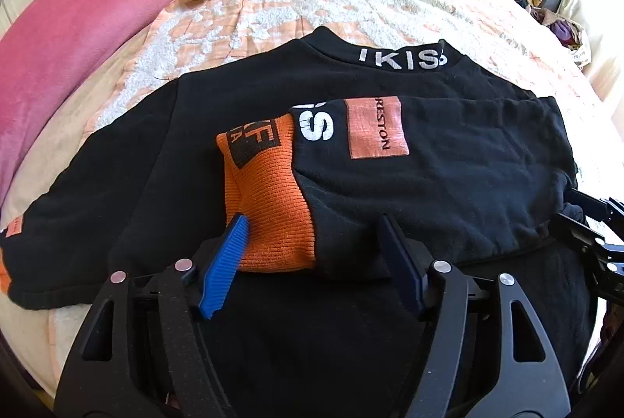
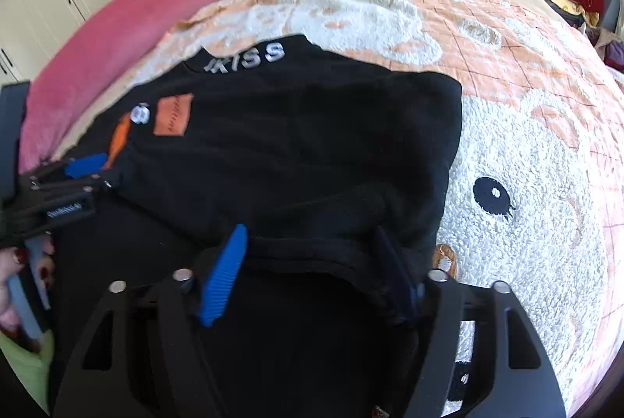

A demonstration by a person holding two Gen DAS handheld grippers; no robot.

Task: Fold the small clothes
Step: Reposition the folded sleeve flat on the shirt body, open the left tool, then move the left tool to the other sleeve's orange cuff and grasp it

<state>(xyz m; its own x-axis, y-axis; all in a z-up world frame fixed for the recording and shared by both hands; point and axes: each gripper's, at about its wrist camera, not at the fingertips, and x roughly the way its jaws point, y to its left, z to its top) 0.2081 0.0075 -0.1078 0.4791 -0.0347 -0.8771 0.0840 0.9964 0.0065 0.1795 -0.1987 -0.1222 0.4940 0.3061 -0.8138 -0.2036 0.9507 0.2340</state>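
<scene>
Left wrist view, black sweater spread flat, orange-cuffed sleeve folded across

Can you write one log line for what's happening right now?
fold: sleeve across sweater | left gripper: open at cuff | right gripper: open

"IKISS" on sweater collar, "RESTON" on orange sleeve patch

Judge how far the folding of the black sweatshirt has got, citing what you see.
Done: one sleeve, with its orange cuff, lies folded across the black sweatshirt. In hand: the left gripper is open around that cuff; the right gripper is open over a bunched edge. Left: the other sleeve lies spread out, and the body is unfolded.
</scene>
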